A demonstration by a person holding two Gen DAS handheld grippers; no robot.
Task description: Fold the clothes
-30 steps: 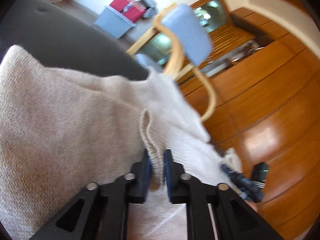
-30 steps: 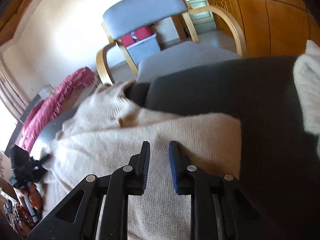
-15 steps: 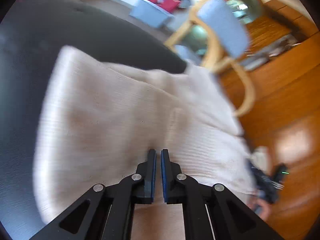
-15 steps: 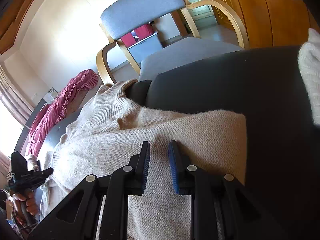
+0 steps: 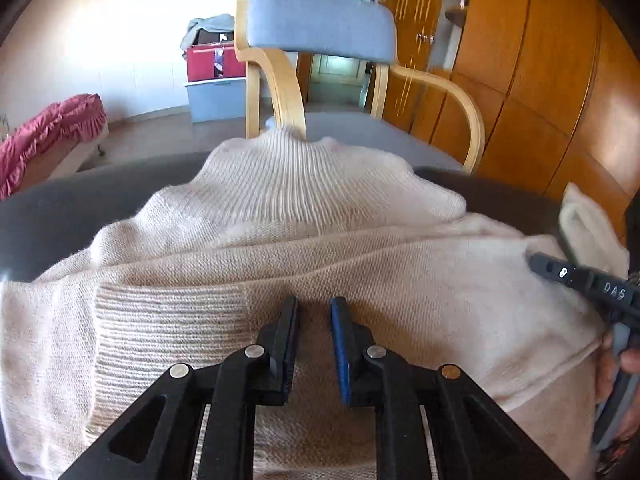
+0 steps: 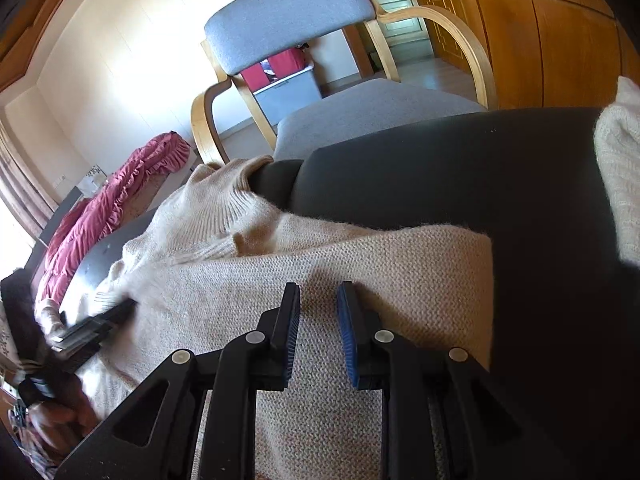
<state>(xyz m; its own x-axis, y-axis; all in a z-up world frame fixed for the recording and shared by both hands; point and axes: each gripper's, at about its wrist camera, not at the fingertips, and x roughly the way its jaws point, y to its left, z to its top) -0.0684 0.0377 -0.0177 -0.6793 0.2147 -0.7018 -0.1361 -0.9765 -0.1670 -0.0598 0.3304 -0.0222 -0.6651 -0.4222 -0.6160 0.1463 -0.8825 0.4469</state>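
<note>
Cream knit covers most of the dark table (image 5: 60, 208): the jumper (image 5: 280, 208) lies spread flat, its ribbed neck toward the grey-backed chair (image 5: 320, 20), and a sleeve with its ribbed cuff (image 5: 168, 320) is laid across the body, so the fold looks partly made.

On the left side, that cuff sits loose, with nothing pinning it. A tug on the cloth nearby could drag the sleeve askew and spoil the line of the fold. The left gripper (image 5: 314, 320) hovers over the middle of the body with its jaws a little apart and nothing between them. If it pinches from here, I would expect it to catch only the top layer and leave the layer beneath behind.

Further right, the right gripper (image 6: 318, 312) also stands slightly parted and empty, above the folded edge (image 6: 460, 240) of the body. Loose knit stretches, so uneven pulls by the two grippers could skew the garment. At the far right another pale knitted piece (image 6: 620, 152) rests on the table and might get snagged.
</note>
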